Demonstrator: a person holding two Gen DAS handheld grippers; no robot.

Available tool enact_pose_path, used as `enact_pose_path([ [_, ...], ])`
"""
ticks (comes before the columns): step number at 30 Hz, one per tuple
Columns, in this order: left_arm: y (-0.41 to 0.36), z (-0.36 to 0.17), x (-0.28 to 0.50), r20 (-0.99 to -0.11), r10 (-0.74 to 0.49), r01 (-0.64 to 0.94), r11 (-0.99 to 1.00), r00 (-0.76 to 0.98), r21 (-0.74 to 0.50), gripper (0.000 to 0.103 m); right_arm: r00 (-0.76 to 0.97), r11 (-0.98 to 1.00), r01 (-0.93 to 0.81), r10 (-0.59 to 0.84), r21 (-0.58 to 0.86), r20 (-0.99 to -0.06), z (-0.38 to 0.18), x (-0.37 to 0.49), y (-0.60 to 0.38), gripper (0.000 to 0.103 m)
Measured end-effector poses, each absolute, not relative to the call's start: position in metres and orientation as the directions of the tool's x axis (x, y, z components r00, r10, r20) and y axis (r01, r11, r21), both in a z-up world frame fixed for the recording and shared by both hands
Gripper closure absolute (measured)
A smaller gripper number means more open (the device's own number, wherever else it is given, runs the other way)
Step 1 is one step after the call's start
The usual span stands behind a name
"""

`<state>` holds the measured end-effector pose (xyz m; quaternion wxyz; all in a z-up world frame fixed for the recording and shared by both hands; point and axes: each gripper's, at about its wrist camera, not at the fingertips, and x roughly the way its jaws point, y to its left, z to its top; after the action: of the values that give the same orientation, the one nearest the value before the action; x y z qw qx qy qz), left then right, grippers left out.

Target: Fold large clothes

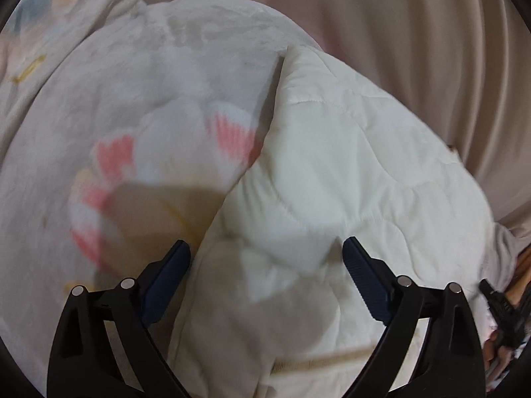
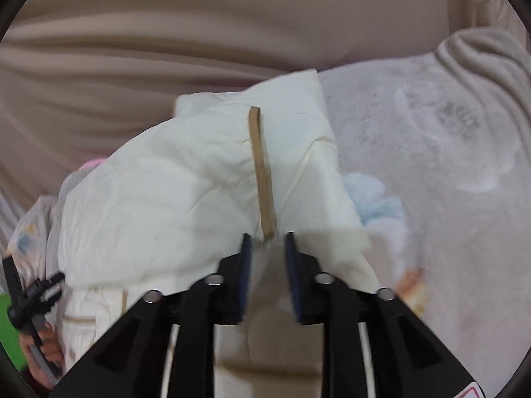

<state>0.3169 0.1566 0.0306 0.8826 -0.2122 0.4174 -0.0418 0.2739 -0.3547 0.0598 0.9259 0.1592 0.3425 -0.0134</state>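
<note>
While a cream quilted jacket (image 1: 348, 165) lay heaped on a printed fleece blanket (image 1: 116, 106), the left gripper (image 1: 265, 258) was held wide open over it, gripping nothing. The right gripper (image 2: 267, 242) was seen nearly closed around a fold beside the jacket's tan strip (image 2: 262, 172); actual contact could not be confirmed. The padded fabric was judged soft, light and bulky, best taken at stitched hems or seams. No containers were seen. Beige drapery (image 2: 166, 33) hung behind.
</note>
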Motion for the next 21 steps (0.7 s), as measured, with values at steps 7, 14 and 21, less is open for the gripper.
enact_pose_path([
  [7, 0.191, 0.019, 0.218, -0.761, -0.386, -0.076, 0.868, 0.522, -0.491, 0.008, 0.705, 0.982, 0.059, 0.085, 0.177, -0.704, 0.042, 0.135, -0.361, 0.038],
  [14, 0.157, 0.015, 0.152, -0.789, -0.371, 0.034, 0.912, 0.49, -0.408, 0.014, 0.64, 0.982, 0.087, 0.072, 0.165, -0.765, 0.003, 0.068, -0.361, 0.035],
  [21, 0.147, 0.047, 0.115, -0.79, -0.307, 0.089, 0.947, 0.531, -0.308, 0.089, 0.686, 0.979, 0.108, 0.054, 0.175, -0.725, 0.037, 0.038, -0.354, 0.096],
])
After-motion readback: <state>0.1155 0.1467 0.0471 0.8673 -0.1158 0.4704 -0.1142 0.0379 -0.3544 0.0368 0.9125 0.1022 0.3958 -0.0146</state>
